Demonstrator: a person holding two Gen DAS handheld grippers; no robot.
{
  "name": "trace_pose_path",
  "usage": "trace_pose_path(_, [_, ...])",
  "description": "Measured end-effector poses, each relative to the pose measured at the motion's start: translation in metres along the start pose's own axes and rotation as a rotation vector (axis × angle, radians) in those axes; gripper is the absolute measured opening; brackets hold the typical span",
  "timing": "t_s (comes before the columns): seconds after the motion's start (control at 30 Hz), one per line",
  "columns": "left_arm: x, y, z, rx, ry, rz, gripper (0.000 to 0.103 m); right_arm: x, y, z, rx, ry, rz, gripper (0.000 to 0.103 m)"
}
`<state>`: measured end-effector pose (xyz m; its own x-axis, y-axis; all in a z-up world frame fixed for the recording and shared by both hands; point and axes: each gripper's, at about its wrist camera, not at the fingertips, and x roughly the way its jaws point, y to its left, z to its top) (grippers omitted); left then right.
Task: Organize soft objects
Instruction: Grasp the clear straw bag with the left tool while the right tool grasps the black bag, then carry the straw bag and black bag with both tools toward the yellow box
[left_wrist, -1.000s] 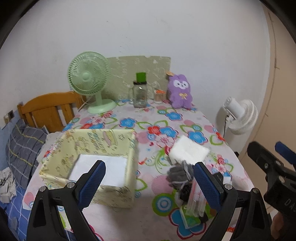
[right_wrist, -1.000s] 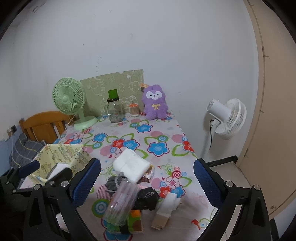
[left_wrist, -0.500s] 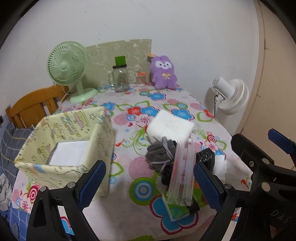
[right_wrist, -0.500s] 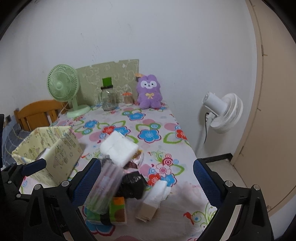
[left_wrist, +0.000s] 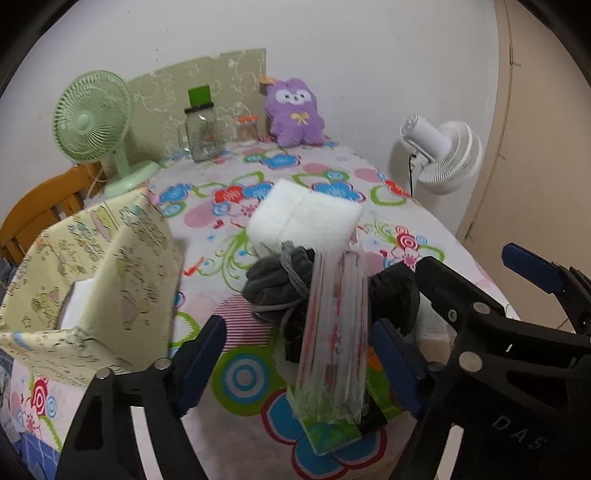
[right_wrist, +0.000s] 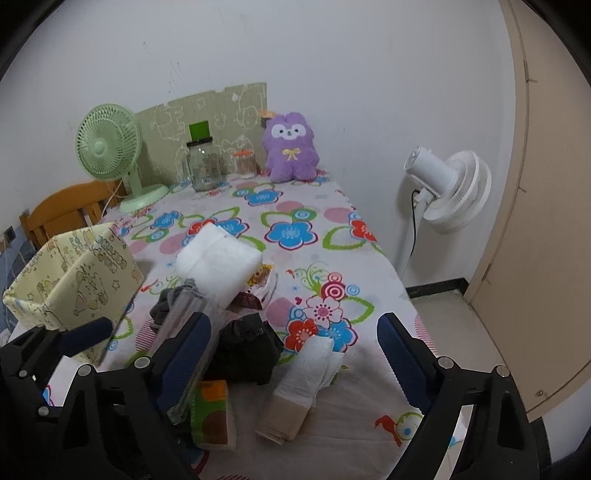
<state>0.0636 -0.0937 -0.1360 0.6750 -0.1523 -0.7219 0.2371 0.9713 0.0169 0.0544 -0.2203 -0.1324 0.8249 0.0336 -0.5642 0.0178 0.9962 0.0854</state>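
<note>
- my left gripper (left_wrist: 299, 363) is spread wide, the clear plastic packet (left_wrist: 336, 332) standing between its fingers, untouched.
- my right gripper (right_wrist: 293, 363) is spread too, above the folded white cloth (right_wrist: 303, 384).
- yellow fabric box (left_wrist: 92, 280) sits left of my left gripper.

Wide-open right tongs (right_wrist: 295, 354) above black pouch (right_wrist: 245, 350); rolled socks (right_wrist: 301, 387) beside

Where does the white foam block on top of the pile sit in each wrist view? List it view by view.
Left wrist view: the white foam block sits just above centre, at the far end of the pile.
Right wrist view: the block sits left of centre, at mid-height.
Shared landmark: the purple plush toy against the wall at the table's far edge.
</note>
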Motion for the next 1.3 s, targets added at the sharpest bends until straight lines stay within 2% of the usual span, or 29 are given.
trace_pose_path(0.13, [0.013, 0.0, 0.0, -0.01, 0.038, -0.02, 0.052, 0.013, -0.002, -0.003, 0.01, 0.033, 0.008, 0.09])
trace_pose_path(0.17, [0.015, 0.001, 0.0, -0.013, 0.044, -0.026, 0.049, 0.016, -0.002, -0.003, 0.012, 0.04, 0.011, 0.089])
trace_pose_path(0.47, [0.022, 0.007, 0.0, -0.03, 0.044, -0.029, 0.044, 0.039, 0.003, -0.003, 0.043, 0.093, 0.085, 0.081])
trace_pose_path(0.57, [0.024, 0.008, 0.0, -0.027, 0.045, -0.031, 0.044, 0.048, 0.009, -0.003, 0.045, 0.118, 0.122, 0.074])
trace_pose_path(0.73, [0.025, 0.009, 0.001, -0.027, 0.048, -0.035, 0.042, 0.057, 0.016, -0.004, 0.073, 0.171, 0.2, 0.046])
trace_pose_path(0.93, [0.023, 0.008, 0.004, -0.021, 0.055, -0.039, 0.033, 0.053, 0.024, -0.002, 0.046, 0.176, 0.185, 0.029])
trace_pose_path(1.07, [0.017, 0.01, 0.007, -0.027, 0.053, -0.031, 0.026, 0.043, 0.028, 0.005, 0.024, 0.143, 0.151, 0.025])
trace_pose_path(1.3, [-0.002, 0.012, 0.016, -0.04, 0.009, -0.027, 0.023, 0.023, 0.028, 0.021, 0.001, 0.076, 0.122, 0.024])
